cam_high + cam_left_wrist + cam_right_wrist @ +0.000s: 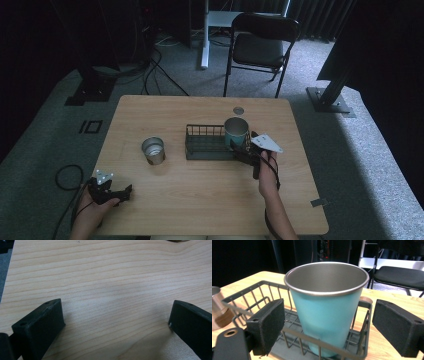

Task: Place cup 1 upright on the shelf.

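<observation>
The right claw [325, 325] stood open around the shiny teal metal cup [327, 307], upright in the dark wire basket's [262, 290] right end. The left claw [115, 325] was open at lower left; the cup's bottom was hidden.

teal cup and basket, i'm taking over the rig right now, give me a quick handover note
Right tongs: open, jaws on either side of the teal cup, not closed on it.
Left tongs: open, idle over bare table near the front left edge.
Teal cup stands upright in the right end of the wire basket.
Steel cup stands on the table left of the basket, untouched.
Done, apparently: teal cup is in the basket. Likely left: steel cup.
</observation>
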`<state>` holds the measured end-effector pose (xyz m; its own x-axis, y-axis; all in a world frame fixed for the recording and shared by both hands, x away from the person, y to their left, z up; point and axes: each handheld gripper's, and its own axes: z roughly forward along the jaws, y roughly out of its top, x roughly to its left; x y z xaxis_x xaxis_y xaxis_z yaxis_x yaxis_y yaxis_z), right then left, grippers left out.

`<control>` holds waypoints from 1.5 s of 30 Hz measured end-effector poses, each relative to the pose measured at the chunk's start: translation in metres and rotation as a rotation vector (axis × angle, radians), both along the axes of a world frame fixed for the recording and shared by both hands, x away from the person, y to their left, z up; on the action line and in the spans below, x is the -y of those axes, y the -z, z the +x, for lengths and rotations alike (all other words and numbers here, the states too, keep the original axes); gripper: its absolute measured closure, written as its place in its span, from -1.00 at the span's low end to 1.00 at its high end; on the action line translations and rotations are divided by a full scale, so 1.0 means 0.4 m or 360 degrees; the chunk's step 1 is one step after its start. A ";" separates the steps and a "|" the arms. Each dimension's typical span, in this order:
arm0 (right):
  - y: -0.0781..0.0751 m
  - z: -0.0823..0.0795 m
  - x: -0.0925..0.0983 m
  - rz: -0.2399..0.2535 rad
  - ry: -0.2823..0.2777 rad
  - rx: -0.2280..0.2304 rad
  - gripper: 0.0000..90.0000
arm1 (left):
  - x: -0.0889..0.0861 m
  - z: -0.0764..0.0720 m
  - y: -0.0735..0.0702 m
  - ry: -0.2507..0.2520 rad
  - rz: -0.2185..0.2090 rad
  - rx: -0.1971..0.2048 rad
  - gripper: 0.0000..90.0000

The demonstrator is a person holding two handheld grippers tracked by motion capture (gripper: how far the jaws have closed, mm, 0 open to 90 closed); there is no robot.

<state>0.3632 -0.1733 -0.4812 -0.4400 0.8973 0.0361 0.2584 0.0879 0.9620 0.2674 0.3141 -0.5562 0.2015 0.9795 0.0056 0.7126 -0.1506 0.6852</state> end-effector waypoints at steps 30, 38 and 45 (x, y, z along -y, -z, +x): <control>0.034 -0.082 0.130 -0.0086 -0.0356 -0.0034 -0.76 | 0.000 0.000 0.000 0.0002 0.0001 -0.0001 -0.99; 0.059 -0.100 0.172 -0.0097 -0.0429 -0.0121 -0.75 | 0.000 0.000 0.000 0.0001 0.0002 -0.0001 -0.99; 0.090 -0.114 0.210 -0.0122 -0.0441 -0.0202 -0.75 | 0.000 0.000 0.000 0.0002 0.0002 -0.0001 -0.99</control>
<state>0.3174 -0.2573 -0.5170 -0.6644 0.7462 0.0431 0.3321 0.2431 0.9114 0.2674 0.3142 -0.5562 0.2029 0.9792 0.0068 0.7130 -0.1525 0.6844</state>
